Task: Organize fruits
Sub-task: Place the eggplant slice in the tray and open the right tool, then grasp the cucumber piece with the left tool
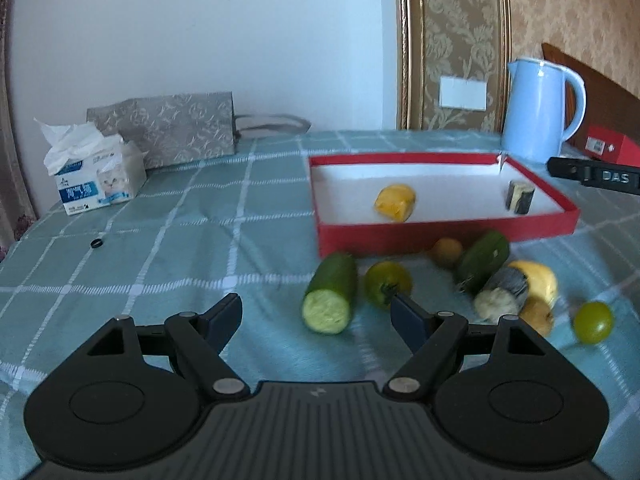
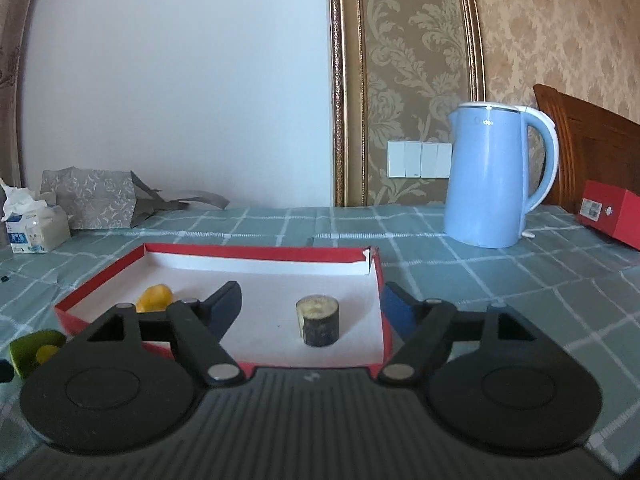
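1. Left gripper (image 1: 316, 312) spread, empty; cucumber (image 1: 330, 294) between its fingers, untouched.
2. Right gripper (image 2: 310, 300) spread over the tray (image 2: 378, 280); dark stub (image 2: 318, 320) stands free inside.
3. Blurred fruits (image 1: 508, 280) outside the tray, perhaps lemon.

The left gripper (image 1: 316, 312) hangs with jaws apart over the checked cloth (image 1: 160, 240), the cut cucumber (image 1: 332, 294) just ahead. A yellow piece (image 1: 395, 202) lies in the red tray (image 1: 440, 232)
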Motion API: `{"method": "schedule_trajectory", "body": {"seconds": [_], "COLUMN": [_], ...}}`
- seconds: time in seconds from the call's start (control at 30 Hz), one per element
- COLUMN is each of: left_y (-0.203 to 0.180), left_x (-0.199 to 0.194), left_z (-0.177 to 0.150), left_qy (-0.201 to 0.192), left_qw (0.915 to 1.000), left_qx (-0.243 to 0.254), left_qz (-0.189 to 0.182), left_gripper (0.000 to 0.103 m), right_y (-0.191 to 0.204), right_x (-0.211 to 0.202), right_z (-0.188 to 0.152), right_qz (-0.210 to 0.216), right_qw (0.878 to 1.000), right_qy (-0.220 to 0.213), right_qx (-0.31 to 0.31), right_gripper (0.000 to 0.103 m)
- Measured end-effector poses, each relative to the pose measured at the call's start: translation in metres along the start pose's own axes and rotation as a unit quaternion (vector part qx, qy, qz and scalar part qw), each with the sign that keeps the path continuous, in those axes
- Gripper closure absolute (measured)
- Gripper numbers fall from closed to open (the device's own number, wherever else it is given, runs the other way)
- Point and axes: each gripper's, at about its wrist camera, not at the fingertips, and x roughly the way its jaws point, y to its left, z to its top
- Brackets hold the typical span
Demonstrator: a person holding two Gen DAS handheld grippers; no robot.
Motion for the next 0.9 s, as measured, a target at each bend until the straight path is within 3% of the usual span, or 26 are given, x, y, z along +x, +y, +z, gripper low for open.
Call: {"method": "schedule_trajectory", "body": {"seconds": [0.4,0.6,0.77,0.83,0.9], "left_y": [0.009,0.004,0.009,0.011,0.014], "left_x": [0.033,0.040,0.045,0.045,0.045], "left_z": [0.015,0.019,0.025,0.024,0.024], "left_qy": [0.044,0.040,0.038,0.039,0.042], "left_qw": [0.9981,0.9970,0.9961,0.9956,0.9952], "left_qx": [0.038,0.058,0.046,0.043,0.042], "left_qz": [-0.023,-0.033,-0.065,-0.073,-0.077], "left_gripper": [0.022,0.022,0.023,0.029,0.042], "right_y": [0.010,0.010,0.011,0.012,0.012], "right_x": [-0.013,-0.014,-0.014,-0.015,-0.016], "right_z": [-0.007,-0.007,-0.008,-0.008,-0.007], "right_qz": [-0.011,-0.013,-0.009,-0.012,-0.010], "right_qw": [0.999,0.999,0.999,0.999,0.999], "right_qy": [-0.022,-0.023,-0.023,-0.028,-0.030], "right_qx": [-0.031,-0.027,-0.027,-0.028,-0.024], "right_gripper": [0.028,0.028,0.019,0.017,0.016]}}
